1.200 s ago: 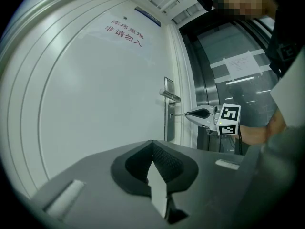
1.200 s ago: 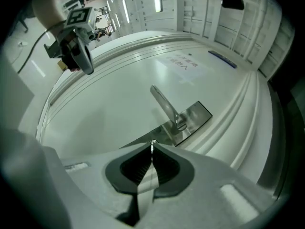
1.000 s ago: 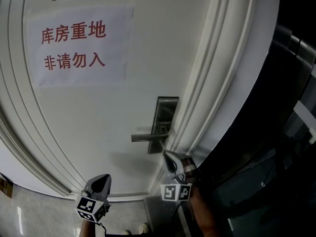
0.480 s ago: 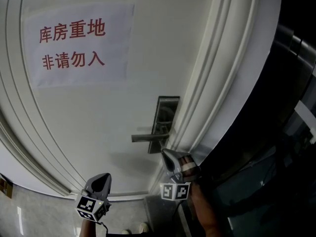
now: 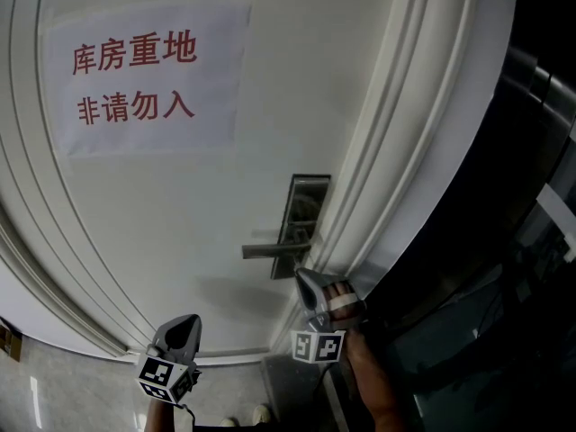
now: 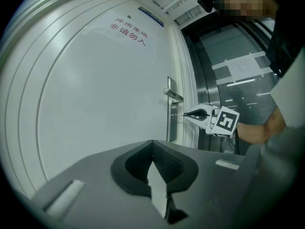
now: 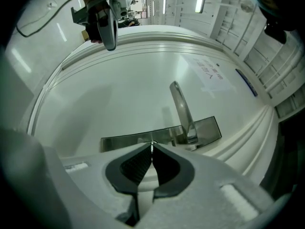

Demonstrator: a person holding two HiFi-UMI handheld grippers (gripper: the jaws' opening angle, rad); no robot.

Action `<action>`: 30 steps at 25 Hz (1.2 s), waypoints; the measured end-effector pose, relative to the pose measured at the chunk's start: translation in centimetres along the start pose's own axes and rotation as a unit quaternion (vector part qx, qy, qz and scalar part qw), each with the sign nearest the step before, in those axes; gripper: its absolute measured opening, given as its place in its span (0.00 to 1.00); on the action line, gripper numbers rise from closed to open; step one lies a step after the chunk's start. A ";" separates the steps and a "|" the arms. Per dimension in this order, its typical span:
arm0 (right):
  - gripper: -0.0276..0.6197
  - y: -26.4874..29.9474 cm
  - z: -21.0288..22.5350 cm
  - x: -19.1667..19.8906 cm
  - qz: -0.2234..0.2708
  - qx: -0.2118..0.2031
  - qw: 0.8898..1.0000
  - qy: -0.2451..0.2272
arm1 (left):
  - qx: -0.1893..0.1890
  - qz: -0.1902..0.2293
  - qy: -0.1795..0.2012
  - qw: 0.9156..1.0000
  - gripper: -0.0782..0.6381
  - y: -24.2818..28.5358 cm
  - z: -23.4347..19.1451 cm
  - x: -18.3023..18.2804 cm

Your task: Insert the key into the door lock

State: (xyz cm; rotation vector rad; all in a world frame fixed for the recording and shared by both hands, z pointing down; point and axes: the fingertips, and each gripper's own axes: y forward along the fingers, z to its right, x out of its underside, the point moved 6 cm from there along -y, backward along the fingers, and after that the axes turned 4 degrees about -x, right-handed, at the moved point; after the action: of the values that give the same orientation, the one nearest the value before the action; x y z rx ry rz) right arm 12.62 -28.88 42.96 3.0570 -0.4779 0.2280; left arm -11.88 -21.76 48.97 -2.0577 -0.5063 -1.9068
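The white door (image 5: 180, 205) carries a metal lock plate (image 5: 302, 207) with a lever handle (image 5: 270, 248). My right gripper (image 5: 306, 282) points level at the plate just under the handle, shut on a thin metal key (image 6: 177, 114). From the left gripper view, the right gripper (image 6: 187, 114) holds the key's tip against the plate (image 6: 169, 128). The right gripper view shows the key (image 7: 152, 145) at the lock plate (image 7: 128, 141), with the handle (image 7: 183, 112) beyond; how deep it sits I cannot tell. My left gripper (image 5: 184, 329) hangs lower left, away from the door, shut and empty.
A paper sign with red characters (image 5: 144, 79) is stuck high on the door. Raised white door frame mouldings (image 5: 387, 151) run beside the lock. Dark glass panels (image 5: 513, 241) stand to the right. Pale floor (image 5: 63, 394) shows at the lower left.
My right gripper has rolled a little about its own axis while staying at the lock plate. The left gripper has not moved.
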 end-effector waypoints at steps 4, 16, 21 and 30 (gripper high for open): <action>0.06 0.0 -0.1 -0.2 -0.009 0.001 1.000 -0.016 | 0.002 0.001 -0.001 1.000 0.11 0.0 -0.1 0.0; 0.06 0.7 -0.1 -0.3 -0.036 -0.003 0.997 -0.064 | 0.009 -0.001 -0.005 1.000 0.11 0.2 -0.4 0.2; 0.06 0.8 -0.1 -0.4 -0.036 -0.003 0.997 -0.069 | 0.007 -0.002 -0.007 1.000 0.11 0.2 -1.0 0.4; 0.06 1.0 -0.1 -0.4 -0.040 -0.004 0.996 -0.075 | 0.017 -0.004 -0.005 1.000 0.11 0.7 -0.7 0.4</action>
State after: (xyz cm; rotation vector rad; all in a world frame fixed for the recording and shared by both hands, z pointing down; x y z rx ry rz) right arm 11.89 -29.67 43.04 3.0903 -0.3614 -0.0055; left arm -12.19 -22.65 49.44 -2.0490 -0.5460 -1.8801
